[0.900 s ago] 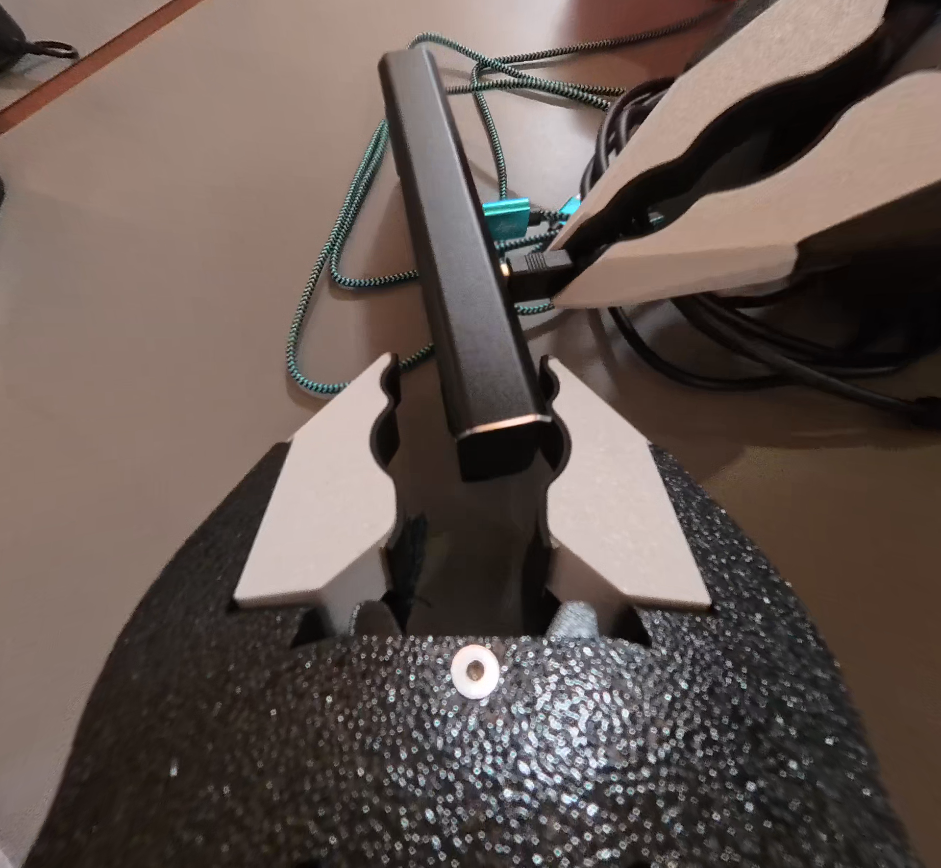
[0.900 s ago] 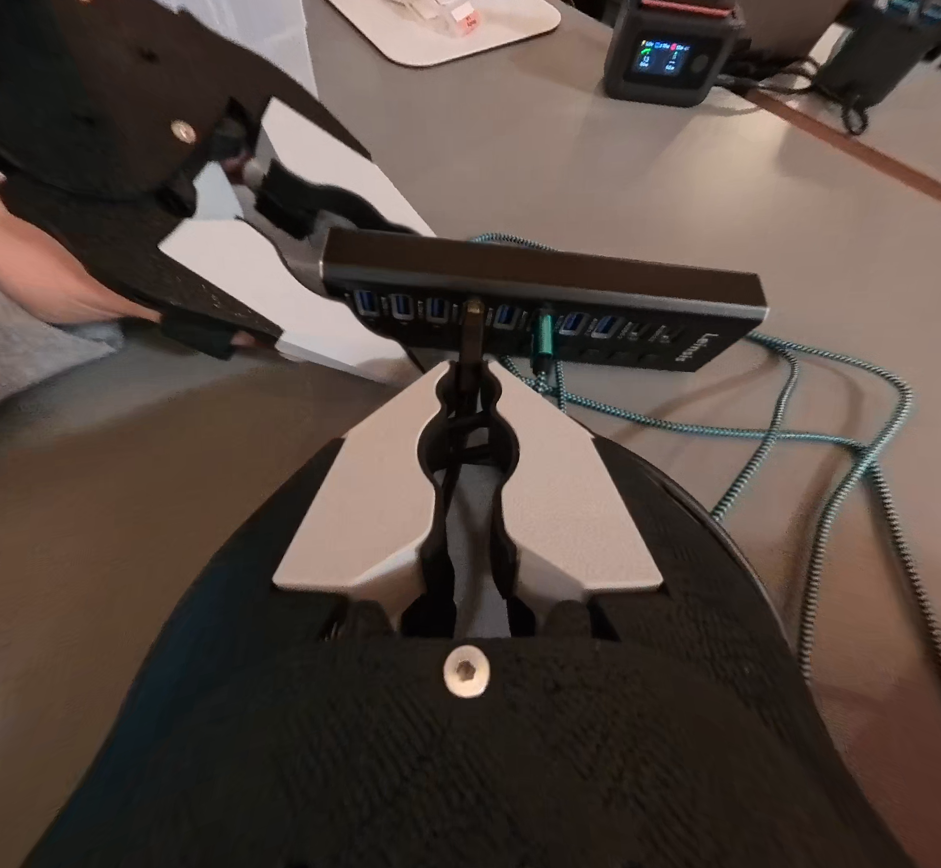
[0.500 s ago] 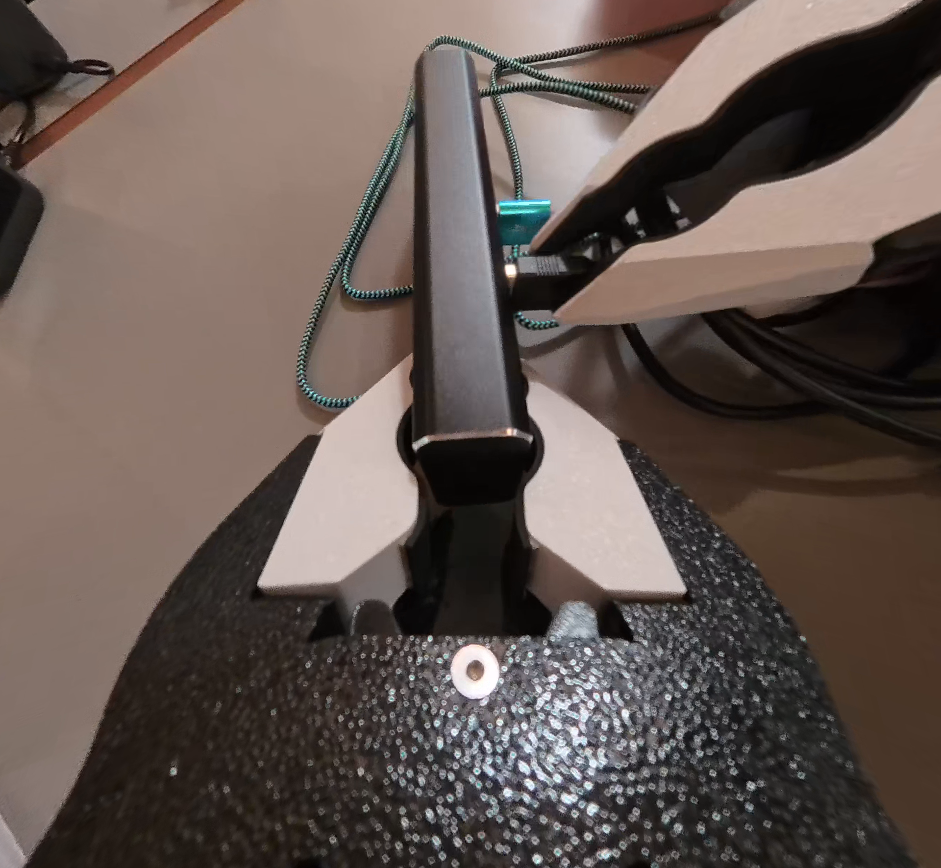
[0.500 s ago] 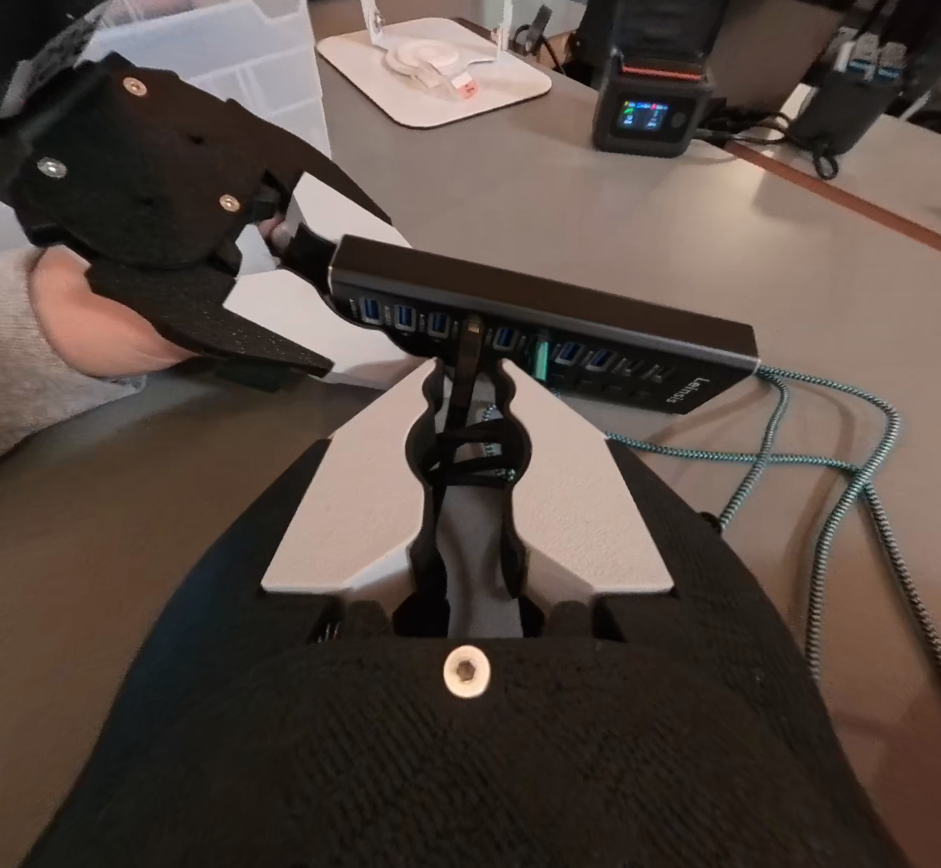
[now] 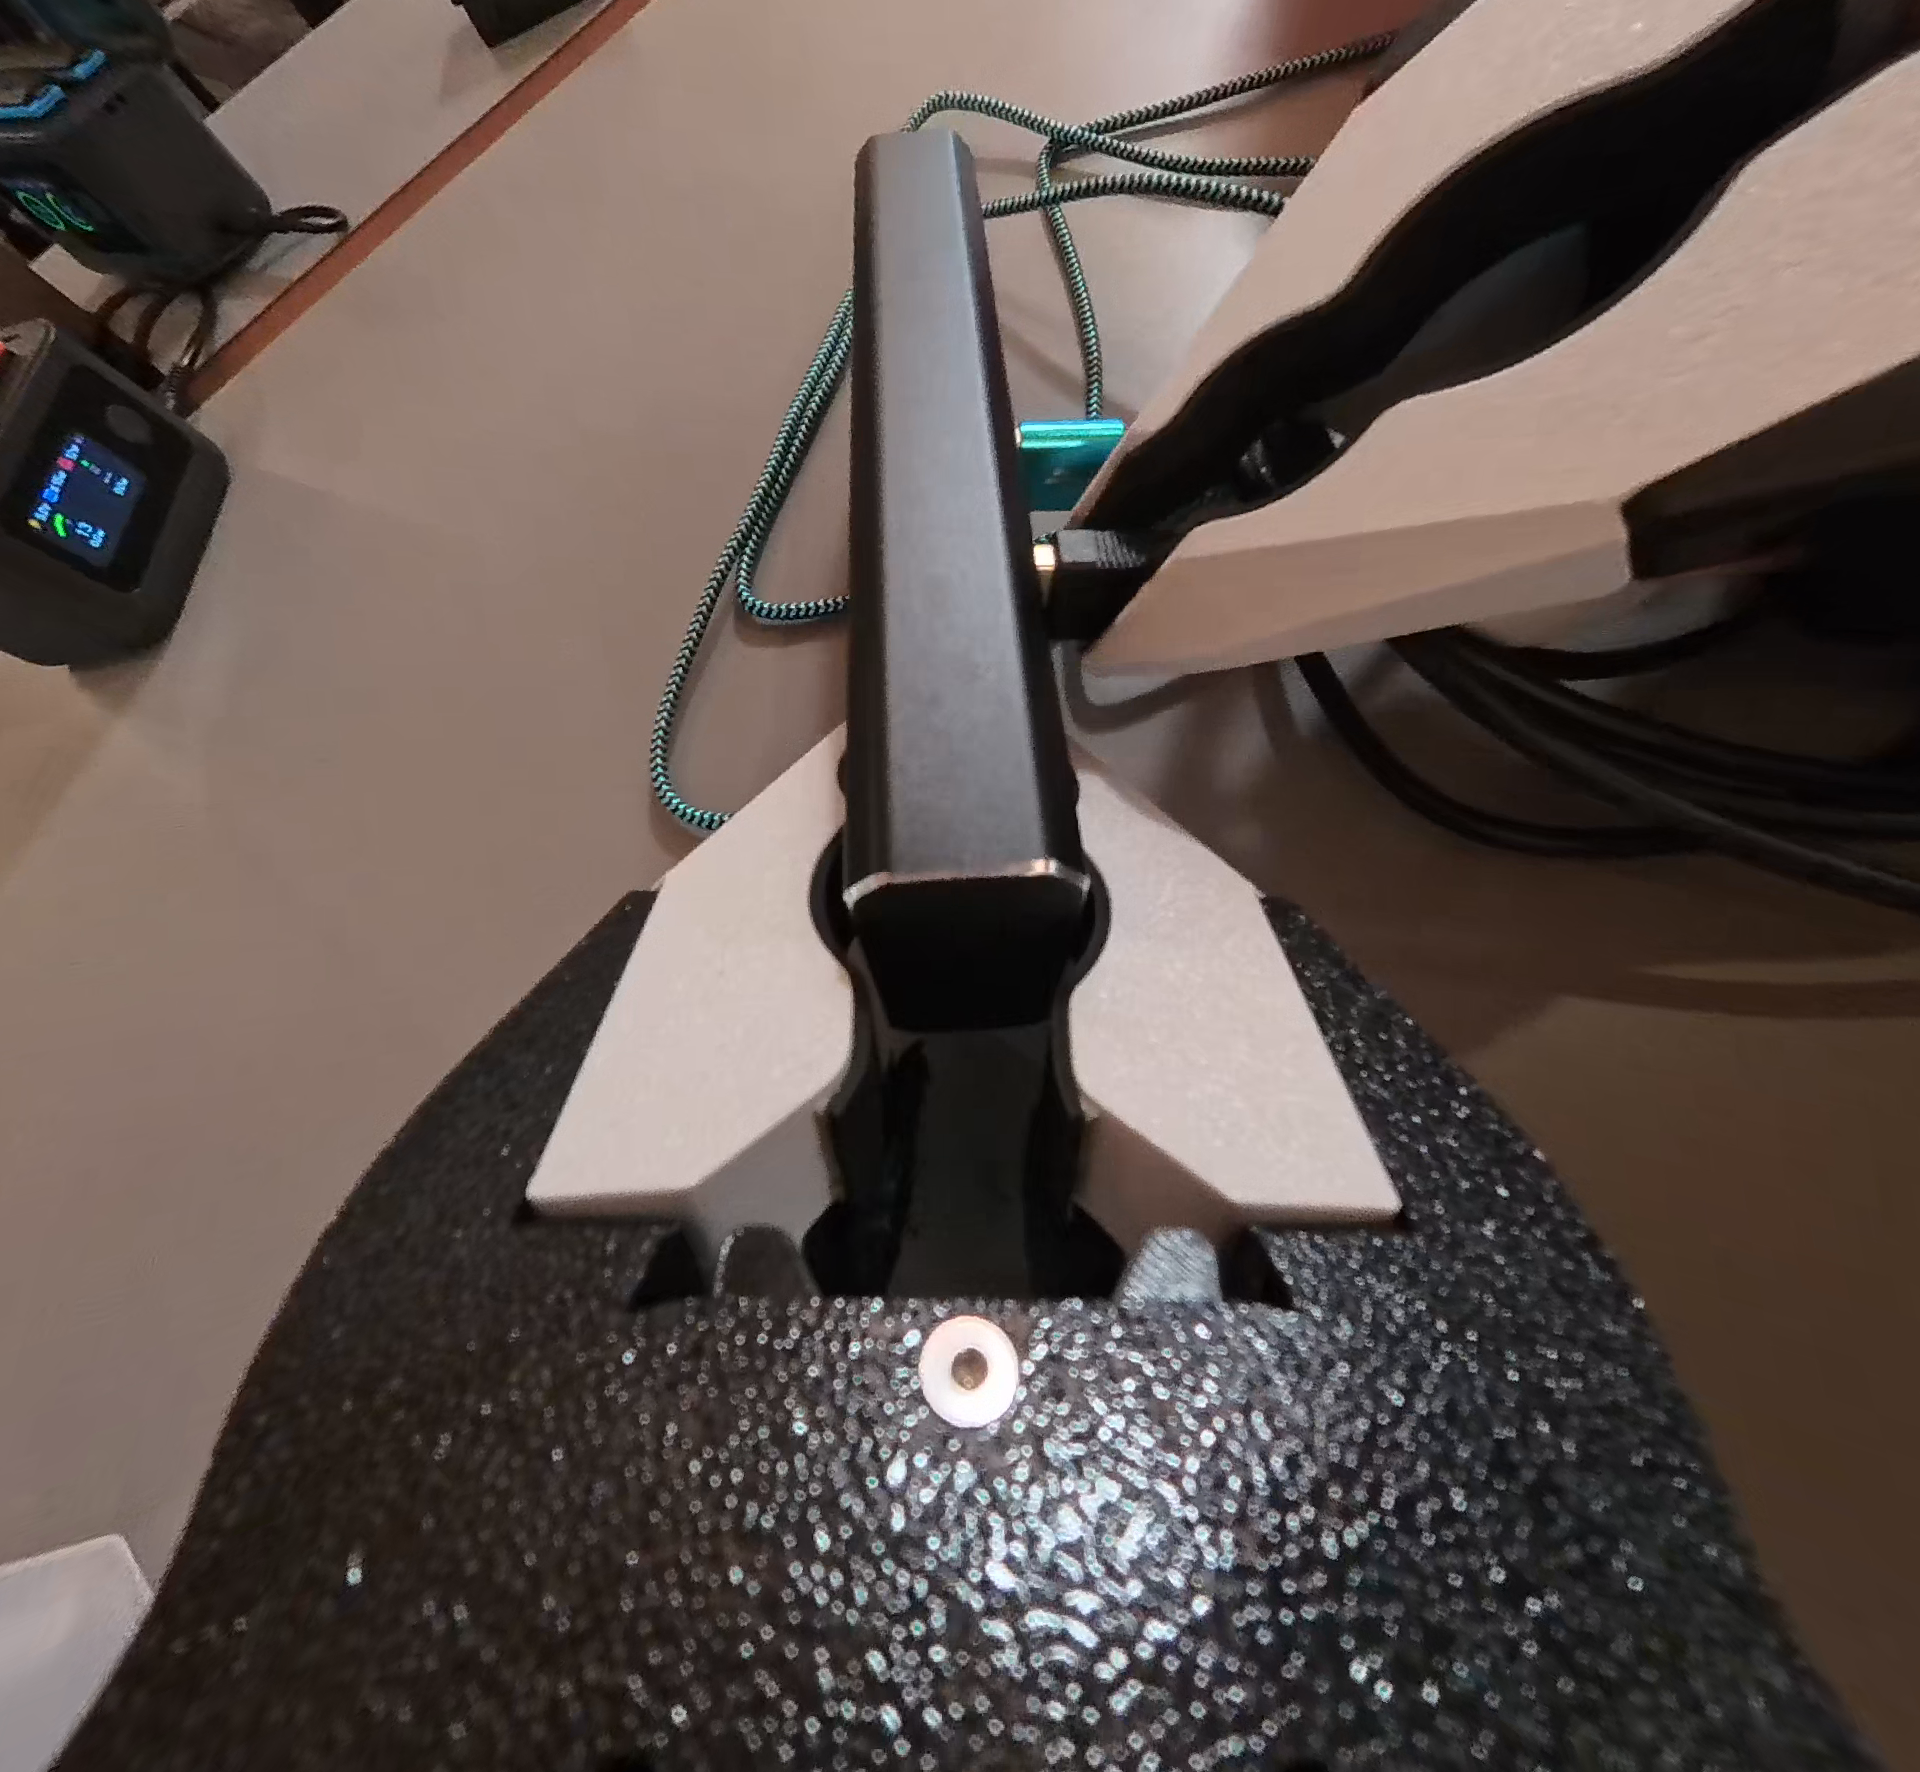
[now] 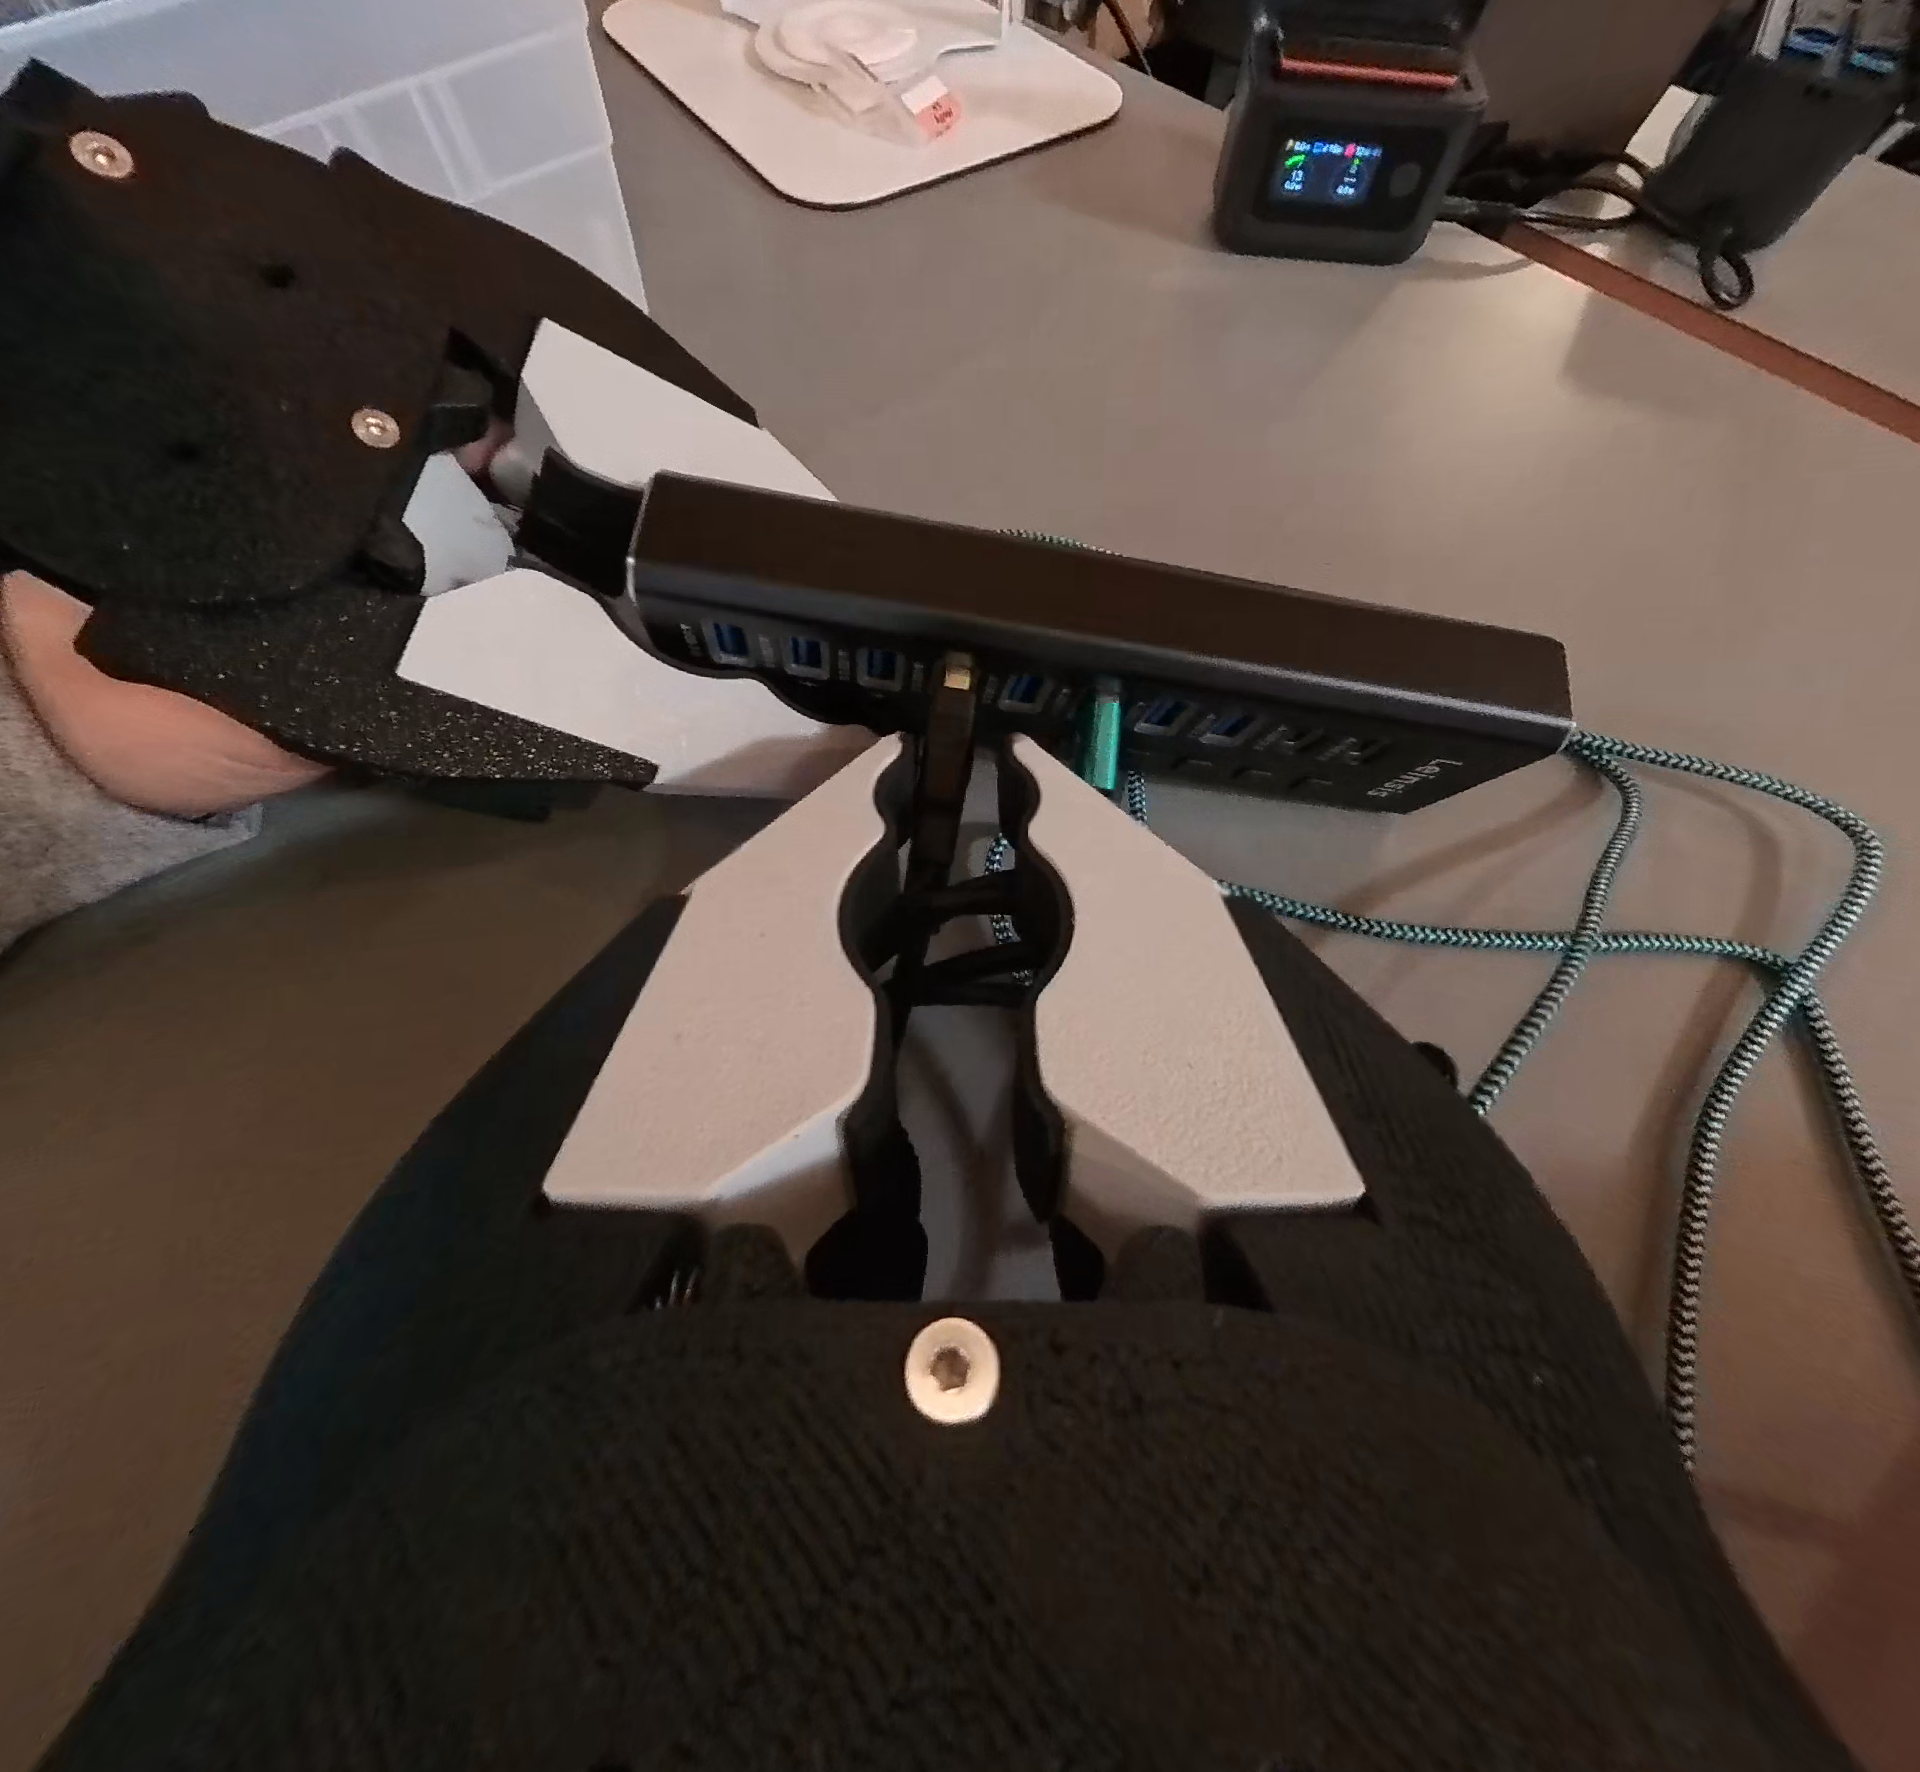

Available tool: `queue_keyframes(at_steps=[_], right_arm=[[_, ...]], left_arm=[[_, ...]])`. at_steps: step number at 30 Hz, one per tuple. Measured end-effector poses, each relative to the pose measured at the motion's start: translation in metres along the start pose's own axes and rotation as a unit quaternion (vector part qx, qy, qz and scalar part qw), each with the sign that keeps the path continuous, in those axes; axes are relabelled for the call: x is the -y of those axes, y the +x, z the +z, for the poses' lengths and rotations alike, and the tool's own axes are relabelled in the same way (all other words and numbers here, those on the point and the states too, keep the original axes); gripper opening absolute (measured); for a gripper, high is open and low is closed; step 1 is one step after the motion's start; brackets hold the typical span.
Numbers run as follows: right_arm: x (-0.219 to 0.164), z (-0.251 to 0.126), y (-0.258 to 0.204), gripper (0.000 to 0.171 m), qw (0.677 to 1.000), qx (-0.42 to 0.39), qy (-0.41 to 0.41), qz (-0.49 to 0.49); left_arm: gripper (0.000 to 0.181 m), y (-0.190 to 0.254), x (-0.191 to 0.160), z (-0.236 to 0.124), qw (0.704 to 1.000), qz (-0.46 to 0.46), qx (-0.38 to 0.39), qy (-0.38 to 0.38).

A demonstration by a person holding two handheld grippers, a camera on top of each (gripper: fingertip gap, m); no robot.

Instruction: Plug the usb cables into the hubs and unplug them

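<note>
A long black USB hub (image 5: 935, 527) is held off the table by its near end in my shut left gripper (image 5: 956, 797). In the right wrist view the hub (image 6: 1143, 600) shows a row of blue ports facing me, with the left gripper (image 6: 582, 559) on its left end. My right gripper (image 6: 951, 766) is shut on a black USB plug (image 6: 948, 735) seated in a middle port, with a bit of metal showing. A teal plug (image 6: 1103, 735) sits in a port to its right. The left wrist view shows the right gripper (image 5: 1101, 600) at the hub's right side.
The teal braided cable (image 6: 1558, 943) loops over the table on the right. A coil of black cables (image 5: 1558, 766) lies under the right gripper. A dark power unit with a lit screen (image 6: 1340, 174), a white stand base (image 6: 862, 101) and a clear plastic bin (image 6: 312, 39) stand behind. Left and right tips are no more than a few centimetres apart.
My left gripper went from open around the hub's end to shut on it. The hub has since risen off the table. The right gripper stays shut on the black plug.
</note>
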State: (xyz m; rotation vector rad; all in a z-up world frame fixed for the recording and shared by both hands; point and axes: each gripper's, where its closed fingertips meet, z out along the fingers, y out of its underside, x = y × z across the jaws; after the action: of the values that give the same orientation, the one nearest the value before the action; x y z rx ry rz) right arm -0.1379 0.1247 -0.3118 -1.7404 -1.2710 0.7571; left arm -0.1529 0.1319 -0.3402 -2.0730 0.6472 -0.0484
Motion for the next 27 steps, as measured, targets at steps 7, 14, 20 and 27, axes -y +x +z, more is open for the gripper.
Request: queue_keyframes(at_steps=[7,14,20,27], right_arm=[[-0.001,0.002,-0.004,0.01,1.0,0.01,-0.007,-0.014],[-0.01,0.006,-0.004,0.008,0.997,-0.002,-0.048,-0.064],[-0.009,0.008,-0.004,0.009,0.994,-0.017,-0.038,-0.097],[-0.01,0.008,-0.005,0.009,0.994,-0.005,-0.033,-0.1]], left_arm=[[0.032,0.002,-0.001,0.0,1.0,-0.014,-0.021,0.002],[0.038,0.009,0.007,-0.011,0.997,-0.029,-0.054,0.04],[0.029,0.002,0.006,-0.01,0.999,-0.015,-0.025,0.03],[0.039,0.007,0.007,-0.014,0.995,-0.052,-0.072,0.044]])
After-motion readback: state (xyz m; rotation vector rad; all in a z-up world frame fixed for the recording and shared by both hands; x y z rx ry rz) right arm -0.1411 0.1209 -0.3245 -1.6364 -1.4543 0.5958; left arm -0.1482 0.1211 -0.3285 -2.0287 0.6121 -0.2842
